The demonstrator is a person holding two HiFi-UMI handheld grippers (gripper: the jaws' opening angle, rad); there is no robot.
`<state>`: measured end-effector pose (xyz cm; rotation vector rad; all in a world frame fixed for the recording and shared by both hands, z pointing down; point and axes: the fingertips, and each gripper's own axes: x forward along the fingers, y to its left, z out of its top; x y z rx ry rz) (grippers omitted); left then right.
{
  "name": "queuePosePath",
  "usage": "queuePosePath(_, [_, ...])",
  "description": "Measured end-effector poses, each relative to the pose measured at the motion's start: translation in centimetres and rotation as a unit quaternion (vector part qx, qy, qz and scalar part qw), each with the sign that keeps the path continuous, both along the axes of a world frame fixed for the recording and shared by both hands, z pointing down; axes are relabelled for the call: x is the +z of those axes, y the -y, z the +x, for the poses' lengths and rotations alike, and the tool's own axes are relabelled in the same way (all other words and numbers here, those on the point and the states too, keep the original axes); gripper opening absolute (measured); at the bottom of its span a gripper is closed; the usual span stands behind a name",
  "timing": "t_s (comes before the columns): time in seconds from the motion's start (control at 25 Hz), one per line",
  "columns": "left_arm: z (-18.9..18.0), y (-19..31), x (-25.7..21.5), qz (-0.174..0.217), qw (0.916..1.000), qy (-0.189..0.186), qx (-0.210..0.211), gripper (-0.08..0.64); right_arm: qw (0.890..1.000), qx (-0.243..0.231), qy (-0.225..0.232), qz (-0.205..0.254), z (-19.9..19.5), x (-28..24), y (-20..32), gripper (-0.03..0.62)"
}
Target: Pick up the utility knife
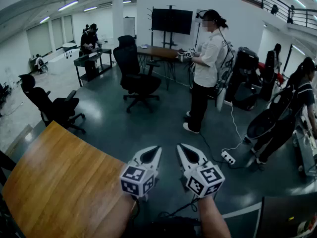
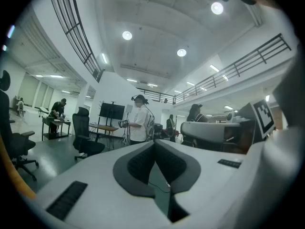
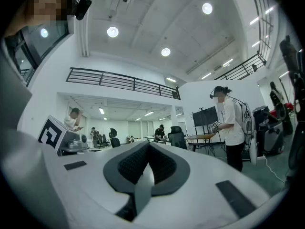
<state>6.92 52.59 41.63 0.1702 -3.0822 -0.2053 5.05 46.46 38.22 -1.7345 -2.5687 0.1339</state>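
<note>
No utility knife shows in any view. My left gripper point(image 1: 156, 148) and right gripper point(image 1: 181, 147) are held side by side, level, over the dark floor just past the wooden table point(image 1: 59, 182). In the left gripper view the left gripper point(image 2: 153, 142) has its tips together with nothing between them. The right gripper view shows the right gripper point(image 3: 147, 145) shut and empty as well. Each gripper's marker cube sits near my hands at the bottom of the head view.
A black office chair point(image 1: 137, 76) stands mid-room and another point(image 1: 52, 105) at the left. A person point(image 1: 205, 68) with grippers stands by a desk and a screen point(image 1: 171, 21). A power strip point(image 1: 228, 157) and cables lie on the floor at right.
</note>
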Motion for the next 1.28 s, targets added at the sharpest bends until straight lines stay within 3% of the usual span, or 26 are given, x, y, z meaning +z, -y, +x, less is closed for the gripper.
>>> queuePosePath(0.44, [-0.9,0.9,-0.1,0.002,1.0,0.003,0.009,0.006,1.0,0.001,-0.002,-0.023,-0.8,-0.2,1.0,0.011])
queuePosePath(0.72, [-1.8,2.2,0.2,-0.001,0.9995,-0.002,0.032,0.006,1.0,0.026,-0.009,-0.011,-1.3,0.3,2.2,0.011])
queuePosePath(1.04, [-6.7,7.5,2.1,0.0,0.9933,-0.024,0.113,0.006,0.993,0.115,-0.035,0.005,-5.3,2.6,7.9,0.011])
queuePosePath(1.28, [-13.5,15.8,1.1,-0.008,0.9823,-0.032,0.185,0.006,0.981,0.192,-0.034,-0.004,-11.0,1.7,17.1,0.011])
